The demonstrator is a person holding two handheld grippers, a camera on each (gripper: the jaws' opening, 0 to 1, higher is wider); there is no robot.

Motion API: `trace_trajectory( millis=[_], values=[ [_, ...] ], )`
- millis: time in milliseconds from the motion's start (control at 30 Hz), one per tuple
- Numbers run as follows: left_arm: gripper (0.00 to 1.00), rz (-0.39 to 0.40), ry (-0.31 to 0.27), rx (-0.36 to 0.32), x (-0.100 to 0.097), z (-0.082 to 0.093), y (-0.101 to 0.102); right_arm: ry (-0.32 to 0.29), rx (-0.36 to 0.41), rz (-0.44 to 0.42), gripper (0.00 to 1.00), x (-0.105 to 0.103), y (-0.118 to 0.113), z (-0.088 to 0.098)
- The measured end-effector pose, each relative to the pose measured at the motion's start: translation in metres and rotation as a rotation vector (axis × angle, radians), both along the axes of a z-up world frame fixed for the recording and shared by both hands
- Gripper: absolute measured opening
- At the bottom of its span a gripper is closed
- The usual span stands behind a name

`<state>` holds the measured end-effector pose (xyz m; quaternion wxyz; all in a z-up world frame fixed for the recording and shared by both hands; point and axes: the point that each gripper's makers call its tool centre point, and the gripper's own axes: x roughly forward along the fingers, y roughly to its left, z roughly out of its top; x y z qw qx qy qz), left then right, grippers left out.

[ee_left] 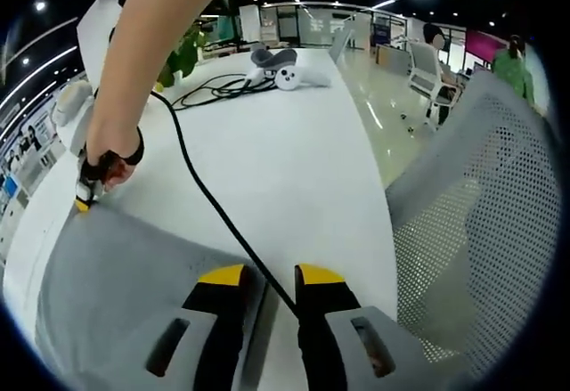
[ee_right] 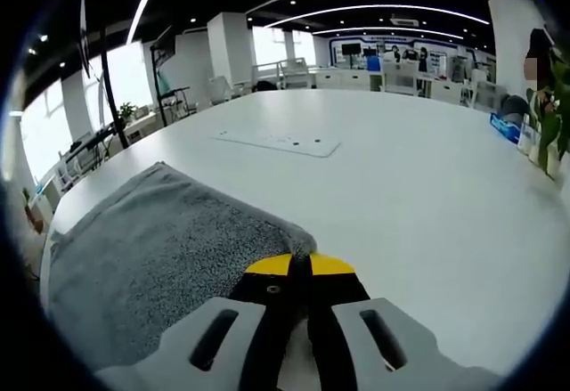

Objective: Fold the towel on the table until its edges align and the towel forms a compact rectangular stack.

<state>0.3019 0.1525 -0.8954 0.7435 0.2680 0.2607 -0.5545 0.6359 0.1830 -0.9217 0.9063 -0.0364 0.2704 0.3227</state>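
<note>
A grey towel (ee_left: 116, 275) lies flat on the white table (ee_left: 285, 159). In the left gripper view my left gripper (ee_left: 271, 275) stands open at the towel's near edge. One yellow-tipped jaw rests over the cloth and the other over bare table, with a black cable (ee_left: 200, 186) running between them. A person's hand holds the right gripper (ee_left: 85, 197) down at the towel's far corner. In the right gripper view the right gripper (ee_right: 300, 264) is shut on a corner of the towel (ee_right: 160, 240), which spreads away to the left.
A grey mesh chair (ee_left: 481, 213) stands close beside the table's edge. A headset and controllers (ee_left: 276, 66) with coiled cable lie at the far end, near a green plant (ee_left: 183, 52). A flat white panel (ee_right: 285, 142) is set in the tabletop (ee_right: 427, 204).
</note>
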Motion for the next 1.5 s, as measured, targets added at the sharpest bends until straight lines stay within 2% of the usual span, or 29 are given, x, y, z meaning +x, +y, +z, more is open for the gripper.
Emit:
trace_trajectory(
  millis=[333,500,933,1233,1500],
  values=[
    [0.21,0.065,-0.028,-0.01,0.013,0.016,0.019,-0.002,0.007,-0.005,0.02,-0.002,0.0,0.002],
    [0.2,0.065,-0.028,0.031,0.017,0.004,0.026,0.0,0.009,-0.008,0.02,-0.004,0.001,0.003],
    [0.19,-0.003,-0.019,0.057,0.005,-0.012,0.012,-0.003,0.026,-0.021,0.02,-0.006,0.002,0.005],
    [0.18,-0.004,-0.012,0.043,0.007,-0.012,0.003,-0.004,0.034,-0.023,0.02,0.0,-0.002,0.001],
    [0.14,0.017,-0.003,0.043,0.01,-0.018,0.002,-0.008,0.039,-0.025,0.02,-0.003,0.0,0.003]
  ],
)
